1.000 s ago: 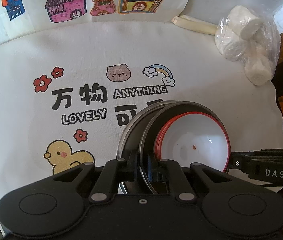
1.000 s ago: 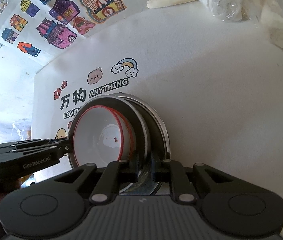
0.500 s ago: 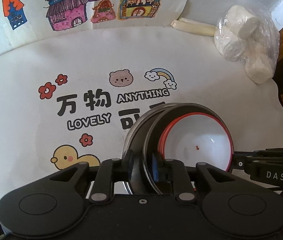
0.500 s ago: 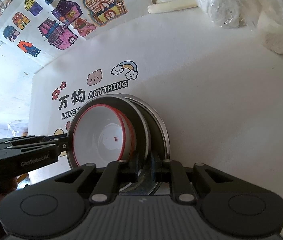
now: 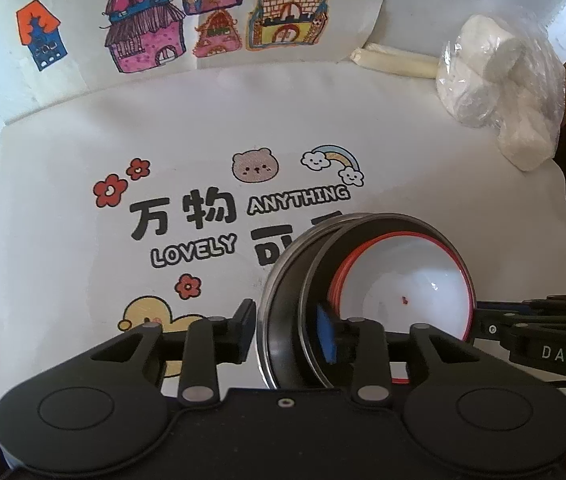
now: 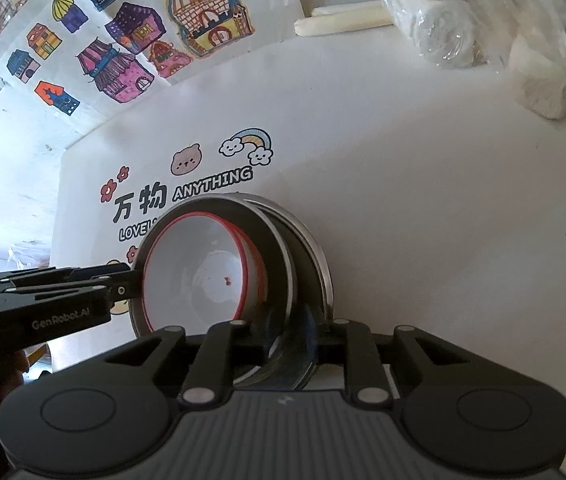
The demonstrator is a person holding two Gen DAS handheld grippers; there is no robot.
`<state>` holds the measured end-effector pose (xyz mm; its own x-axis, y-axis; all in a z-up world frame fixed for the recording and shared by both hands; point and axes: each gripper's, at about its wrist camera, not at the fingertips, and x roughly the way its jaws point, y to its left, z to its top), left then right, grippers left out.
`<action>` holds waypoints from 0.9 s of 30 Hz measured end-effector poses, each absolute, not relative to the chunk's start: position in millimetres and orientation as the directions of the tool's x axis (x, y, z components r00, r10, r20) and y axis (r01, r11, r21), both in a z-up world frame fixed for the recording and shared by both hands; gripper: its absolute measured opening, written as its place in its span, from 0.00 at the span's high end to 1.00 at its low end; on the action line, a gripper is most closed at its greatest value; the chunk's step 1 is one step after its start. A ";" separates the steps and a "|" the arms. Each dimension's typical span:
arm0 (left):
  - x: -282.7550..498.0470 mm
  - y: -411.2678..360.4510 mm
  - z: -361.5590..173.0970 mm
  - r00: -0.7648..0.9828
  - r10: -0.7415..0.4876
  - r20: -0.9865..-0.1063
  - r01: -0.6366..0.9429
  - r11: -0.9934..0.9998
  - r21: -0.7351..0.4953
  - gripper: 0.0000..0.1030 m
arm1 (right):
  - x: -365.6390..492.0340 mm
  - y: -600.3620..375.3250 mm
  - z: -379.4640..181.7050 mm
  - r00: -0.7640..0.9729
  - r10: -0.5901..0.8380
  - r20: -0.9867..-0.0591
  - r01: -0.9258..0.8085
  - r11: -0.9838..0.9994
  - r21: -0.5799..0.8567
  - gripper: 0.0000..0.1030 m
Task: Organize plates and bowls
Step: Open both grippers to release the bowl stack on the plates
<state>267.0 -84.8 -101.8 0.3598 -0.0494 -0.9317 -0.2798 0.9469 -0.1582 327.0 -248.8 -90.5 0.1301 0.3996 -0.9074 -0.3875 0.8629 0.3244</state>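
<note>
Desk cover: a white cloth (image 5: pixel 423 168) lies over the desk, printed with cartoon pictures and words.
Writing on the cloth: "ANYTHING" (image 5: pixel 298 201) and "LOVELY" (image 5: pixel 194 250) in outlined letters, and large black Chinese characters "万物" (image 5: pixel 183 216); a second row of characters is partly hidden by the dishes.
Pictures on the cloth: a bear face (image 5: pixel 255 165), a rainbow with clouds (image 5: pixel 333 162), red flowers and a yellow duck (image 5: pixel 151 316).
Stack of dishes: two metal plates (image 5: pixel 283 312) with a white bowl with red rim (image 5: pixel 407 288) nested inside, on the cloth in the near middle, just below the printed words.
Left hand-held gripper (image 5: pixel 289 330): its jaws are opening; the left edge of the plates stands between the two fingers, the outer finger clearly away from the rim, the blue pad of the inner finger inside the plates.
Right hand-held gripper (image 6: pixel 295 340): its jaws are opening, with a narrow gap; the right edge of the plates is between them, and I cannot tell if the pads press it.
Writing on the tools: "DAS" on the right one, seen from the left camera; "GenRobot.AI" on the left one, seen from the right camera.
Wall: paper sheets with coloured house drawings (image 5: pixel 147 28).
Far right corner: a clear plastic bag of white rolls (image 5: pixel 499 88), and beside it a pale stick-shaped roll (image 5: pixel 395 62).
</note>
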 end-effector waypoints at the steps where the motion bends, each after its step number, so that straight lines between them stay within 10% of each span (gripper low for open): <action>1: 266.5 -84.8 -100.9 0.361 -0.041 -0.932 -0.281 0.948 -0.151 0.61 | 326.9 -248.5 -90.1 0.135 0.396 -0.908 -0.388 0.865 0.319 0.74; 27: 232.8 -76.9 -88.1 0.455 -0.030 -0.890 -0.225 0.963 -0.148 0.03 | 289.5 -269.0 -55.1 0.312 0.320 -0.895 -0.287 0.929 0.232 0.21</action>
<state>232.8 -76.9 -88.1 0.4553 -0.0299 -0.8899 -0.2250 0.9631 -0.1475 289.5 -269.0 -55.1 0.3118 0.3200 -0.8946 -0.2873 0.9293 0.2323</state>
